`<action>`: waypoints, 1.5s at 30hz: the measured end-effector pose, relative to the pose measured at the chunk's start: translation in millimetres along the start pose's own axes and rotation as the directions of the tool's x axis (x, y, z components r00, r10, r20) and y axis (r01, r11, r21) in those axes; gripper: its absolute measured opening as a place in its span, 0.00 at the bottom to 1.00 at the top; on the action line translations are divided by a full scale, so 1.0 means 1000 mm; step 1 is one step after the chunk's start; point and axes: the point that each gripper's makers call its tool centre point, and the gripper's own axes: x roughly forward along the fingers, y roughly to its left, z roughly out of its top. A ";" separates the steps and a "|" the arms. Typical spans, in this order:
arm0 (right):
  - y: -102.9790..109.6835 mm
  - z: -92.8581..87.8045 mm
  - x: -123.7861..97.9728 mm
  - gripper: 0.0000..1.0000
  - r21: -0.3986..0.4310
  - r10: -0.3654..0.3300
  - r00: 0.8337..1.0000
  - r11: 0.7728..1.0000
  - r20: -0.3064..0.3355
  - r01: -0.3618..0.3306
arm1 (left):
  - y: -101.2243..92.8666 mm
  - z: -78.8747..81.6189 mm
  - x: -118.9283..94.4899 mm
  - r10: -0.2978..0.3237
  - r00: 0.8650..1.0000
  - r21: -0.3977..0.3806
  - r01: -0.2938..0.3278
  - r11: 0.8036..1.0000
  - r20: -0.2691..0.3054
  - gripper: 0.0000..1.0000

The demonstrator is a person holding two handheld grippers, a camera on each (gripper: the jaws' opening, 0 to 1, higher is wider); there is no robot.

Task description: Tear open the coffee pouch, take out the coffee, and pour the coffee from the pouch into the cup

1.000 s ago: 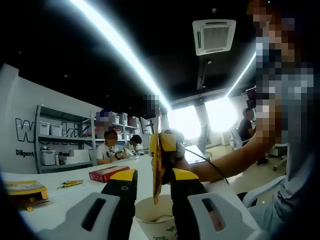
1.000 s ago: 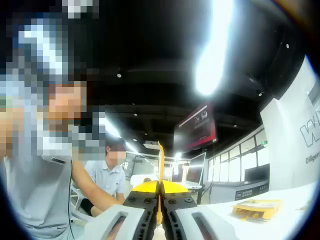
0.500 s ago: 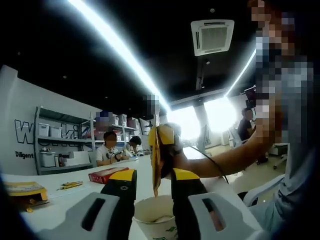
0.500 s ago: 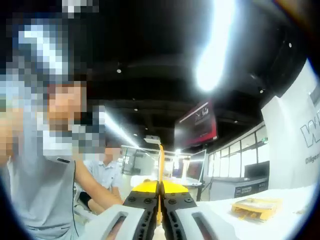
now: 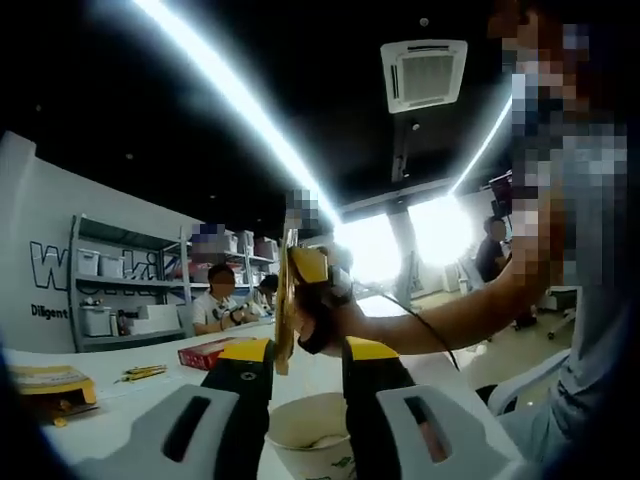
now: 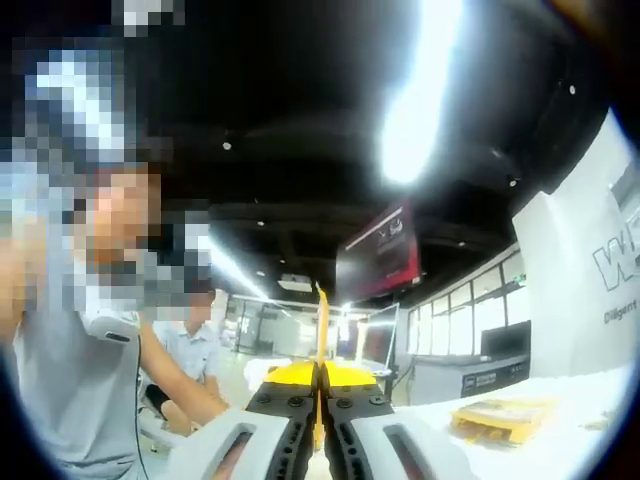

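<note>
A white paper cup (image 5: pixel 305 432) with something pale in its bottom sits between the black and yellow jaws of my left gripper (image 5: pixel 308 354), which press its sides. Above the cup and a little left, my right gripper (image 5: pixel 316 305) holds a yellow coffee pouch (image 5: pixel 285 322), seen edge-on and tilted, its lower end clear of the rim. In the right gripper view my right gripper (image 6: pixel 320 378) is shut on that pouch (image 6: pixel 321 318), which stands up as a thin yellow strip between the jaws.
The cup rests on a white table (image 5: pixel 120 412). On the table lie a red box (image 5: pixel 205 352), some pencils (image 5: pixel 140 372) and a yellow box (image 5: pixel 45 380), also seen as a yellow box (image 6: pixel 498 420). Shelves (image 5: pixel 120 290) and seated people are behind.
My right gripper has lifted the pouch up and to the left; its lower end, which hung in the cup's mouth, is now above the rim. The cup stays between the left jaws.
</note>
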 end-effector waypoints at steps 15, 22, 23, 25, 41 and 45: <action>-0.065 0.001 -0.021 0.02 0.018 -0.098 0.995 0.995 0.036 0.097 | -0.011 -0.001 0.001 0.007 1.000 0.013 -0.007 1.000 -0.009 0.29; -0.134 0.007 -0.050 0.02 0.011 -0.250 0.964 0.968 0.086 0.250 | -0.011 0.000 0.001 0.005 1.000 0.015 -0.005 1.000 -0.006 0.28; -0.149 0.005 -0.056 0.02 0.000 -0.289 0.953 0.957 0.086 0.290 | -0.011 0.000 0.002 0.005 1.000 0.014 -0.005 1.000 -0.007 0.28; -0.168 0.002 -0.062 0.02 0.003 -0.318 0.944 0.948 0.087 0.319 | -0.011 0.000 0.002 0.008 1.000 0.022 -0.008 1.000 -0.010 0.28; -0.269 -0.011 -0.088 0.02 0.104 -0.590 0.775 0.805 0.226 0.584 | -0.004 -0.003 0.004 0.013 1.000 -0.002 -0.013 1.000 -0.011 0.27; -0.296 -0.024 -0.098 0.02 0.134 -0.686 0.691 0.725 0.226 0.676 | -0.003 -0.006 0.006 0.013 1.000 0.005 -0.013 1.000 -0.023 0.27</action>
